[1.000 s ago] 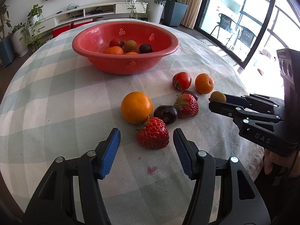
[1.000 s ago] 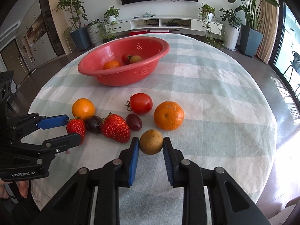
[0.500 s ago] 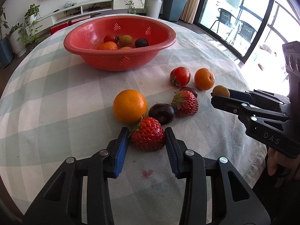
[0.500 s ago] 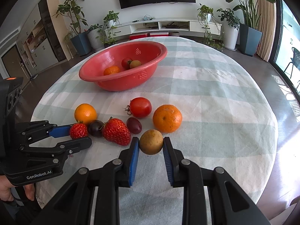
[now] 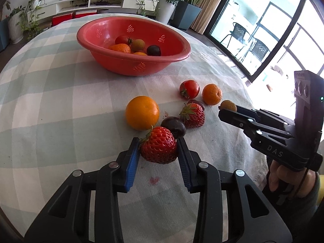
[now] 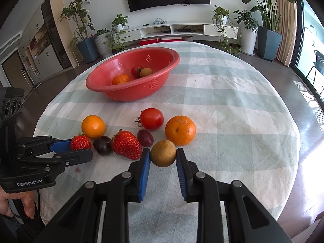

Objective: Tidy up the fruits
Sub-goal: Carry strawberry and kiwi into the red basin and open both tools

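Observation:
My left gripper (image 5: 158, 147) is shut on a red strawberry (image 5: 159, 148), also seen in the right wrist view (image 6: 80, 142). My right gripper (image 6: 163, 156) is shut on a small brown-yellow round fruit (image 6: 163, 155), also seen in the left wrist view (image 5: 228, 105). A red bowl (image 5: 182, 49) at the far side of the table holds several fruits. On the cloth lie an orange (image 5: 142, 113), a dark plum (image 5: 173, 126), a second strawberry (image 5: 193, 115), a tomato (image 5: 189, 89), a mandarin (image 5: 212, 94) and a dark red grape (image 6: 145, 138).
The round table has a green-white checked cloth (image 6: 232, 109). A red stain (image 5: 154, 180) marks the cloth under my left gripper. The table edge (image 6: 291, 162) drops off to the right. Plants and a TV shelf stand beyond the table.
My left gripper moved forward around the strawberry and closed on it. My right gripper stayed shut on the brown fruit, nearly still.

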{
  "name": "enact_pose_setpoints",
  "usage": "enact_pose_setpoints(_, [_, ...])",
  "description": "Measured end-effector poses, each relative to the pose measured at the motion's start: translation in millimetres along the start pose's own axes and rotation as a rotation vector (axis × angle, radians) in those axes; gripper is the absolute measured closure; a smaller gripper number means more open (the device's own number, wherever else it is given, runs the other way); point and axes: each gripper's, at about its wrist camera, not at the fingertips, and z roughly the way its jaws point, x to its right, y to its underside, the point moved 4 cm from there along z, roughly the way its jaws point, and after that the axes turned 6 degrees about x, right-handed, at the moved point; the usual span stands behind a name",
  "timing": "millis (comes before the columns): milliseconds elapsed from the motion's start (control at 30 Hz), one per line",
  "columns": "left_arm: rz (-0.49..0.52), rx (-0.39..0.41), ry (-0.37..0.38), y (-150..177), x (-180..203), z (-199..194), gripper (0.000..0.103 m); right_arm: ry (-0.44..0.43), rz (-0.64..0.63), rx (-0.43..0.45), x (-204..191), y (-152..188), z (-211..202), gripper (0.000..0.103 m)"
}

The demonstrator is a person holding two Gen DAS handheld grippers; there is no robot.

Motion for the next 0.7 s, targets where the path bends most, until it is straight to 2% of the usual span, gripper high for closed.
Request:
enact_pose_setpoints(100, [-0.123,0.013,0.106,-3.8,-15.6,-13.2,0.068,-0.014,0.012,0.009,0.6,-0.9,-1.3,0.075])
enact_pose_setpoints(233, [-0.243,0.047,0.204,-17.4,-36.4,-28.3,0.068,-0.062,0.055,0.018,1.7,-2.7,-2.9,0.075])
enact_pose_setpoints(433, [-0.332,0.086,0.273,-45.8,-60.4,-45.4,0.068,-0.109,0.115,0.035,5.6,-8.4,-7.1,0.075])
enact_pose_setpoints(567, [-0.348,0.107,0.297,-68.6,-67.6,-51.2,0.068,-0.12,0.107,0.048,2.5,-17.5,-12.0,0.075])
enact_pose_setpoints(700, [-0.33,0.127,0.288,-97.1,-72.2,-53.2,0.068,-0.136,0.075,0.064,-5.1,-33.5,-14.8,0.075])
